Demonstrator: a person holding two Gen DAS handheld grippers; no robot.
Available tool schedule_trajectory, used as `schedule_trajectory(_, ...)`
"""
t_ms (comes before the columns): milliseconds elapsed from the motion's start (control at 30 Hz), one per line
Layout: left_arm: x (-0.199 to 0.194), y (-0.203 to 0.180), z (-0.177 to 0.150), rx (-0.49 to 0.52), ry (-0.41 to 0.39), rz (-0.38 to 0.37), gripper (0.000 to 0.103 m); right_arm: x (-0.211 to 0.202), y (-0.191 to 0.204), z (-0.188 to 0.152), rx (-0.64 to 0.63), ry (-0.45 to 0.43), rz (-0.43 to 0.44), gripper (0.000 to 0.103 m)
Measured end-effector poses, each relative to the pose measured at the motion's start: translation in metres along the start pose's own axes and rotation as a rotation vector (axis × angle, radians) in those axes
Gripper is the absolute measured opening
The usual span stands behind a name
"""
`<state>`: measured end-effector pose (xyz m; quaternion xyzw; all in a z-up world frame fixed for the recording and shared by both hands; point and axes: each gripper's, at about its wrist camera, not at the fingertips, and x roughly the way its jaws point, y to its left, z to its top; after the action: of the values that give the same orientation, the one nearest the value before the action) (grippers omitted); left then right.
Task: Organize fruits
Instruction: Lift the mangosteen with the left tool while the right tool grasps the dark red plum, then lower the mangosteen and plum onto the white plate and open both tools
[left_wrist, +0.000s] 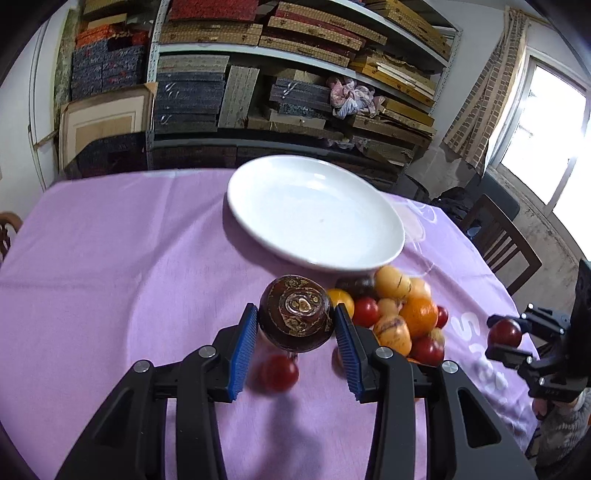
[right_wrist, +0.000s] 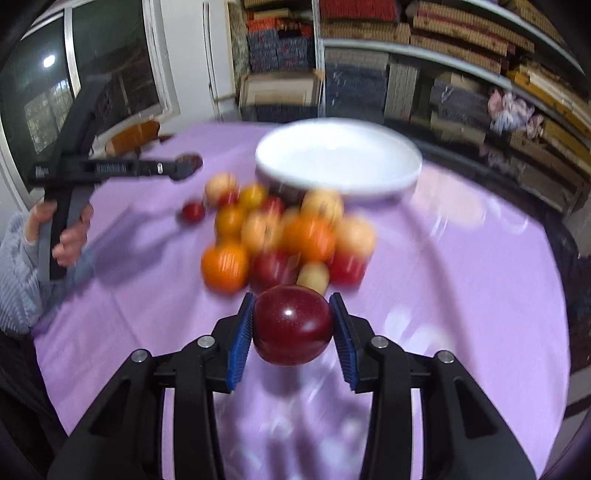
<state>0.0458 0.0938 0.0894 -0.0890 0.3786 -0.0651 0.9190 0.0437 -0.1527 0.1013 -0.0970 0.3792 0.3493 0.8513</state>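
My left gripper (left_wrist: 295, 325) is shut on a dark brown mangosteen (left_wrist: 294, 313) and holds it above the purple tablecloth; it also shows in the right wrist view (right_wrist: 186, 164). My right gripper (right_wrist: 293, 326) is shut on a dark red plum (right_wrist: 292, 325), held above the cloth near the fruit pile; it also shows in the left wrist view (left_wrist: 504, 341). A pile of oranges, yellow and red fruits (left_wrist: 399, 317) lies in front of an empty white plate (left_wrist: 314, 212). The pile (right_wrist: 280, 236) and plate (right_wrist: 338, 158) are blurred in the right wrist view.
A single red fruit (left_wrist: 277, 372) lies on the cloth below my left gripper. The round table's purple cloth (left_wrist: 110, 277) spreads left. Chairs (left_wrist: 498, 240) stand at the right edge. Shelves of boxes (left_wrist: 277, 74) fill the back wall.
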Motion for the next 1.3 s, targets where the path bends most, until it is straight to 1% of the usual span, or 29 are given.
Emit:
schedule_trajectory(33, 0.002, -0.004, 0.014, 0.012, -0.007, 0.000, 0.043, 0.003, -0.006, 0.020, -0.009, -0.024, -0.013, 0.040)
schedule_trajectory(67, 0.004, -0.007, 0.025, 0.018, -0.011, -0.004, 0.043, 0.007, -0.010, 0.033, -0.011, -0.037, -0.019, 0.040)
schedule_trajectory(133, 0.017, -0.015, 0.056, 0.034, -0.006, -0.029, 0.043, 0.027, -0.020, 0.063, -0.016, -0.044, -0.032, 0.040)
schedule_trajectory(200, 0.033, -0.020, 0.075, 0.043, 0.005, -0.022, 0.043, 0.051, -0.028, 0.084, -0.024, -0.022, -0.051, 0.040)
schedule_trajectory(300, 0.072, -0.019, 0.094, 0.040, 0.054, 0.000, 0.043, 0.098, -0.046, 0.108, -0.020, 0.039, -0.085, 0.040)
schedule_trajectory(367, 0.095, -0.014, 0.097, 0.031, 0.095, 0.010, 0.043, 0.129, -0.064, 0.116, 0.011, 0.094, -0.095, 0.040)
schedule_trajectory(467, 0.132, 0.000, 0.093, -0.006, 0.175, 0.018, 0.043, 0.163, -0.079, 0.119, 0.047, 0.142, -0.101, 0.040)
schedule_trajectory(500, 0.139, 0.005, 0.091, -0.017, 0.189, 0.017, 0.043, 0.170, -0.083, 0.120, 0.052, 0.150, -0.102, 0.040)
schedule_trajectory(667, 0.157, 0.016, 0.087, -0.030, 0.223, 0.012, 0.043, 0.195, -0.088, 0.120, 0.048, 0.186, -0.109, 0.040)
schedule_trajectory(800, 0.160, 0.018, 0.082, -0.027, 0.228, 0.025, 0.044, 0.206, -0.084, 0.116, 0.032, 0.199, -0.114, 0.040)
schedule_trajectory(833, 0.159, 0.019, 0.082, -0.030, 0.227, 0.028, 0.044, 0.206, -0.084, 0.116, 0.030, 0.197, -0.115, 0.040)
schedule_trajectory(933, 0.150, 0.025, 0.088, -0.053, 0.213, 0.034, 0.053, 0.194, -0.083, 0.118, 0.041, 0.177, -0.107, 0.042)
schedule_trajectory(1000, 0.130, 0.030, 0.092, -0.063, 0.187, 0.037, 0.058, 0.171, -0.085, 0.122, 0.056, 0.132, -0.100, 0.043)
schedule_trajectory(1067, 0.104, 0.037, 0.095, -0.056, 0.152, 0.054, 0.064, 0.137, -0.088, 0.123, 0.071, 0.076, -0.098, 0.050)
schedule_trajectory(1100, 0.086, 0.041, 0.093, -0.050, 0.130, 0.072, 0.070, 0.117, -0.089, 0.122, 0.078, 0.042, -0.102, 0.063)
schedule_trajectory(1133, 0.069, 0.044, 0.089, -0.041, 0.111, 0.092, 0.074, 0.095, -0.088, 0.117, 0.084, -0.002, -0.112, 0.078)
schedule_trajectory(1167, 0.052, 0.047, 0.081, -0.028, 0.094, 0.120, 0.074, 0.074, -0.085, 0.109, 0.087, -0.047, -0.118, 0.089)
schedule_trajectory(1233, 0.029, 0.048, 0.061, -0.004, 0.080, 0.140, 0.076, 0.041, -0.081, 0.088, 0.094, -0.104, -0.119, 0.094)
schedule_trajectory(1300, 0.016, 0.045, 0.032, 0.013, 0.091, 0.134, 0.076, 0.020, -0.079, 0.063, 0.123, -0.138, -0.105, 0.094)
